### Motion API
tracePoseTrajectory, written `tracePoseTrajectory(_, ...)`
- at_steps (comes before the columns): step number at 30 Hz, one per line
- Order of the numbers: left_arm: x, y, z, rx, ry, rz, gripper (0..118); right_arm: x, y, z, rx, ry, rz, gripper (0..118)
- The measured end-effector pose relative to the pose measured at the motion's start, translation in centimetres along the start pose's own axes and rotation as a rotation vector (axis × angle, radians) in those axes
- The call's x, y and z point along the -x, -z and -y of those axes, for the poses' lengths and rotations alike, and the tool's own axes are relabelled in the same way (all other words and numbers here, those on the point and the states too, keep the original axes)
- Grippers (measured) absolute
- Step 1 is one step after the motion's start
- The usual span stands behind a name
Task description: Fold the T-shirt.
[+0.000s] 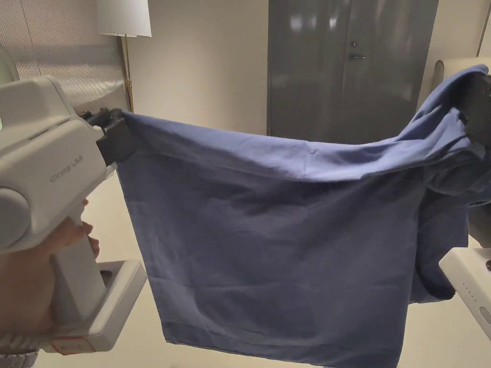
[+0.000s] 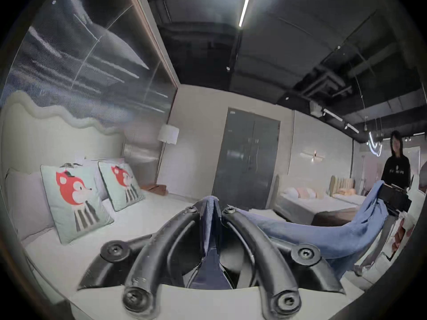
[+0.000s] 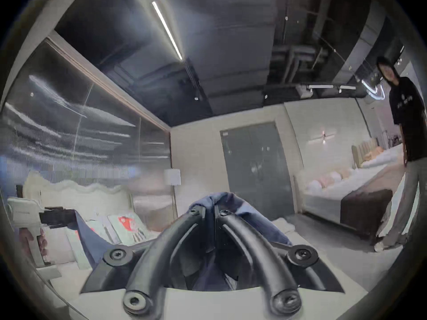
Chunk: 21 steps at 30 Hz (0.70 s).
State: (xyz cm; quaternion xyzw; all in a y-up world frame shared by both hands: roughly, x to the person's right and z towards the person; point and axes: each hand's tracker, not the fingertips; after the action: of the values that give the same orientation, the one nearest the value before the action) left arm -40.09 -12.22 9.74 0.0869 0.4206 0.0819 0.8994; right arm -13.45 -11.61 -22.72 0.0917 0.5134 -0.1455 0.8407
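A blue T-shirt (image 1: 268, 239) hangs in the air, stretched between both grippers, its lower hem loose below. My left gripper (image 1: 112, 125) is shut on the shirt's upper left corner; in the left gripper view blue cloth (image 2: 212, 223) is pinched between its black jaws. At the upper right my right gripper (image 1: 472, 103) is shut on the bunched other corner, and the right gripper view has cloth (image 3: 213, 201) draped over its closed tips. The shirt's top edge sags between them. The right gripper (image 2: 390, 199) is also in the left gripper view, the left gripper (image 3: 57, 216) in the right one.
A white bed (image 2: 161, 216) with two fox-print pillows (image 2: 74, 198) lies below and to the left. A floor lamp (image 1: 124, 28) stands by the wall, a grey double door (image 1: 345, 67) behind the shirt. Another person (image 3: 409, 140) stands at the right near a second bed (image 3: 351, 193).
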Motion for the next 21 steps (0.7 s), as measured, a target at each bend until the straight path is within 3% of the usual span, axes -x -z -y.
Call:
tracePoseTrajectory(9,-1.3,3.4,-3.7,-0.06,-0.024,0.037,4,0.2,2.5,-2.9,-0.044,-0.03,0.033,5)
tracePoseTrajectory(21,-1.7,15.9,-4.4,-0.025,0.009,0.018,4,-2.8,14.6,0.4,0.004,-0.036,0.072,5)
